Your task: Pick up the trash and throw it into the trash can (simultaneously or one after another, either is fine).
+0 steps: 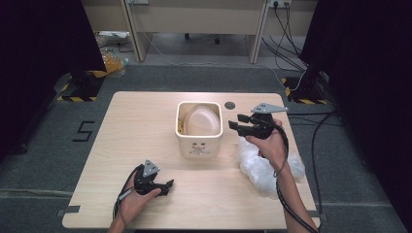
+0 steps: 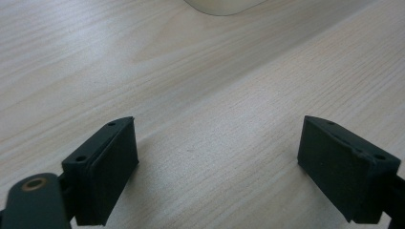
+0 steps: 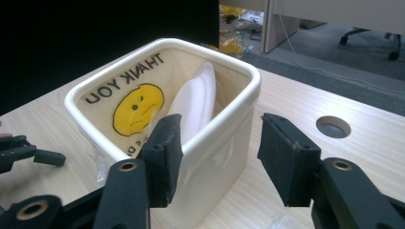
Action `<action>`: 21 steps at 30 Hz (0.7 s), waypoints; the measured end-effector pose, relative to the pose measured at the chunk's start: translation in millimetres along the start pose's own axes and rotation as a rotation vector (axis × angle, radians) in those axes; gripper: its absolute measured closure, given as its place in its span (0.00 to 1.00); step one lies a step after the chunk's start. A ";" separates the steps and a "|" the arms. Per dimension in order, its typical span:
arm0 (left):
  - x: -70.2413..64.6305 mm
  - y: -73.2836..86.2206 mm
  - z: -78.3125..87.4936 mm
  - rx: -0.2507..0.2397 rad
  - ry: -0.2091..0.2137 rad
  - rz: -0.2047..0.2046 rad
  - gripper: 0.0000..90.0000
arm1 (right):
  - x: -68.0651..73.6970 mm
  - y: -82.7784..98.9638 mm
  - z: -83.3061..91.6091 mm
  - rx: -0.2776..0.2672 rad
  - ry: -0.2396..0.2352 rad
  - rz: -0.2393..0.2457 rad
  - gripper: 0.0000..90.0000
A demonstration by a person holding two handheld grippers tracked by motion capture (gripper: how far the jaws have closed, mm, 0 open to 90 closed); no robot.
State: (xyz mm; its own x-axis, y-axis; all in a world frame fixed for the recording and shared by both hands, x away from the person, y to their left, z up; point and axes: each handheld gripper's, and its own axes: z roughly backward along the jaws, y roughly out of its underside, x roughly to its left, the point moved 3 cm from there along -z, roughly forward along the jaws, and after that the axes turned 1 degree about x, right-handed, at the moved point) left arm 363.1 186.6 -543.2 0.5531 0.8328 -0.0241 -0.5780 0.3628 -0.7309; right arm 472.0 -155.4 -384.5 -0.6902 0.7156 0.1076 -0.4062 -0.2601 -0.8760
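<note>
At the near edge of the pale wooden worktop [image 1: 145, 126], the left gripper [image 1: 168, 184] rests low in the person's left hand [image 1: 131, 201], its jaws standing wide apart over bare wood with nothing between them. Farther in, at the right, a crumpled heap of clear plastic film [image 1: 262, 167] lies under the right hand [image 1: 272, 145], whose right gripper [image 1: 234, 122] hovers just beside the cream square plastic bin [image 1: 199, 143], jaws partly apart and empty. The bin stands at the worktop's middle, lined with a smiley-printed bag [image 3: 131, 107] and holding a white rounded lid [image 3: 193, 102].
</note>
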 end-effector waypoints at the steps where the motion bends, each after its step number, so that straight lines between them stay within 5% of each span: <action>1: 0.0 0.0 0.0 0.000 0.000 0.000 0.14 | -0.1 1.1 1.2 0.001 0.000 0.000 0.54; 21: 0.0 0.0 0.0 0.000 -0.001 0.001 0.14 | -1.6 28.1 14.6 0.053 0.048 0.001 0.39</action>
State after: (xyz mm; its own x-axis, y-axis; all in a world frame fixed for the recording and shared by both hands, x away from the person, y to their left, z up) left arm 363.1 186.6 -543.2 0.5520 0.8335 -0.0242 -0.5788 0.3621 -0.7307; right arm 453.0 -173.3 -402.4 -0.6618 0.7451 0.0826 -0.4370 -0.2940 -0.8500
